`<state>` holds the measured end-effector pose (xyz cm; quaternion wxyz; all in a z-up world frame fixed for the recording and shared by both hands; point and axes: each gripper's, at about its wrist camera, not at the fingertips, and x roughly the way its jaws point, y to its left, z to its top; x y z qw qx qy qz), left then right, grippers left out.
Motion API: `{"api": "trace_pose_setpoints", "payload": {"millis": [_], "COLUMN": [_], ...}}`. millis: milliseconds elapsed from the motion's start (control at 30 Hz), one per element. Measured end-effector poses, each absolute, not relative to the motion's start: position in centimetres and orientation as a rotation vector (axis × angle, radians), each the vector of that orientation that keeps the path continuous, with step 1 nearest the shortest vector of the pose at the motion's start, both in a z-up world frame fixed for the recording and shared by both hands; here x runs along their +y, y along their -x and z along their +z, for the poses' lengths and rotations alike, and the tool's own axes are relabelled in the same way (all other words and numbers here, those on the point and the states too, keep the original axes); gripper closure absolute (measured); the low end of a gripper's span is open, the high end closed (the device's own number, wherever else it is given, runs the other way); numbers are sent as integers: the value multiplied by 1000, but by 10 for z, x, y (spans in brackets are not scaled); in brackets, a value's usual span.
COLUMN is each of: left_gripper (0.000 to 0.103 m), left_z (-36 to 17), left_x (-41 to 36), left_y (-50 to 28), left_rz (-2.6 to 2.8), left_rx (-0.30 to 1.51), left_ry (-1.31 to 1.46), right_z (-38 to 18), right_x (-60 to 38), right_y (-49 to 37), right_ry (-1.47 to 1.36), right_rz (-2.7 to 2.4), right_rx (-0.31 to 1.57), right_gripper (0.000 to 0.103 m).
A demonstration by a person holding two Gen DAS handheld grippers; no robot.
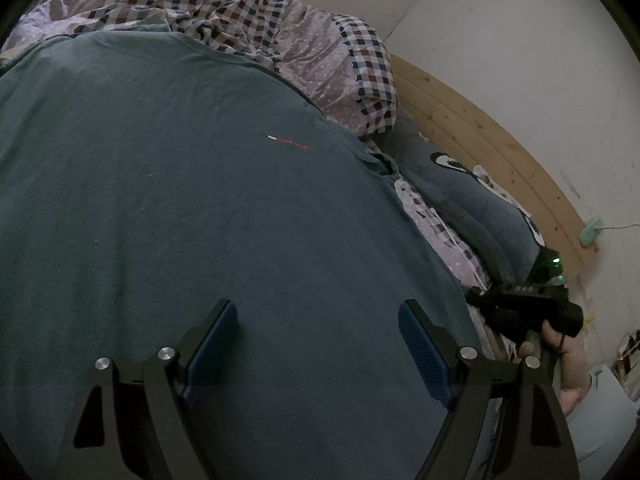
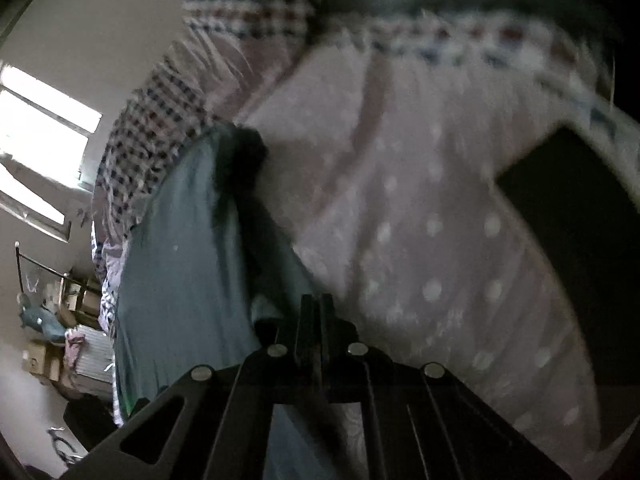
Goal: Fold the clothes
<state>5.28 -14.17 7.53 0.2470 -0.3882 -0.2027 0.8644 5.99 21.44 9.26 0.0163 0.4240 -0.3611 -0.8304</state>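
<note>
T-shirt point(image 1: 200, 200), teal, lies spread flat over the bed before us in the left wrist view; our left gripper point(image 1: 318, 346) hovers above it, fingers wide and empty. In the right wrist view, our right gripper point(image 2: 317, 312) has its fingers pressed together, apparently pinching the shirt's edge beside the dotted bedsheet point(image 2: 440, 220).

The spread teal cotton T-shirt point(image 1: 200, 200) runs off the left wrist view's left and bottom edges. In the right wrist view, motion blur smears the dotted lilac bedsheet point(image 2: 420, 220); the small red chest logo point(image 1: 289, 142) is unreadable.
</note>
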Motion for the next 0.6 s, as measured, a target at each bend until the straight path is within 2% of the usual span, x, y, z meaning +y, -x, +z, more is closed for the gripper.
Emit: {"api": "trace_pose_setpoints", "payload": {"millis": [233,600], "left_gripper": [17,17], "left_z": [75,76], "left_x": [-145,-144], "left_y": [-53,-52], "left_rz": [2356,2351], "left_rx": [-551,-552], "left_ry": [1059,1063], "right_z": [130,210], "right_x": [266,328], "right_y": [-60,-36], "right_ry": [-1158,-896], "right_rz": [-2801,-3103], "right_rx": [-1163,-1072], "right_gripper": [103,103]}}
